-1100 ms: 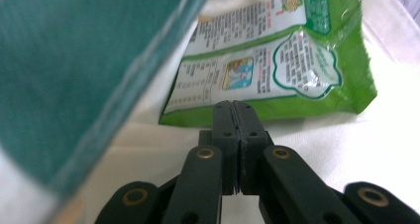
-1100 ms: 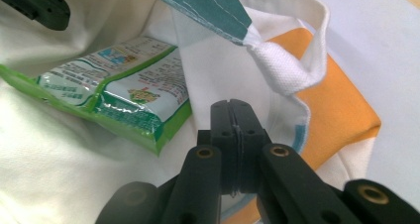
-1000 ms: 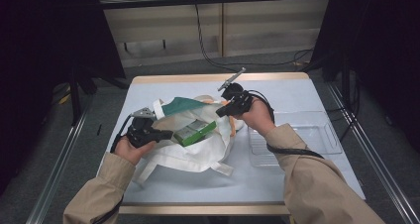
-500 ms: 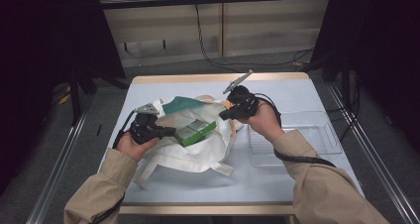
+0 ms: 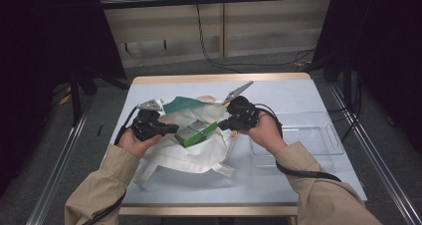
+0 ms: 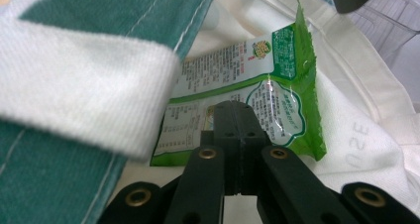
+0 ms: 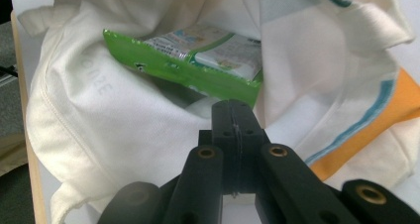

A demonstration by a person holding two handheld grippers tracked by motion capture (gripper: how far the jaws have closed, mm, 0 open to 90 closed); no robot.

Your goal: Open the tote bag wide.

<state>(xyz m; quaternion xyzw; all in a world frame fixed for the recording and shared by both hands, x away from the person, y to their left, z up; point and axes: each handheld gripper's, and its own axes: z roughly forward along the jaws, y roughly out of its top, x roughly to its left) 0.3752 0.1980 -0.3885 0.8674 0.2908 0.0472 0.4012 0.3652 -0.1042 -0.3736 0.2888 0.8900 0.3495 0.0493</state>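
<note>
Rightward has drifted the right gripper (image 5: 225,125), both grippers pressed together, left gripper (image 5: 171,129) pinching the packet (image 5: 195,133) in the bag (image 5: 199,155).

The person wore a tan long-sleeved jacket, its sleeves (image 5: 107,182) loose and creased down to plain cuffs. The left gripper (image 5: 171,129) and the right gripper (image 5: 223,125) were matte black, and each carried a grey three-cornered plate (image 5: 149,104) on top. A black cable (image 5: 303,173) trailed from the right one across the sleeve. Close up, the fingers (image 6: 225,130) were flat black blocks with small screw holes, mounted on black link arms with brass-coloured rivets (image 6: 207,153).
</note>
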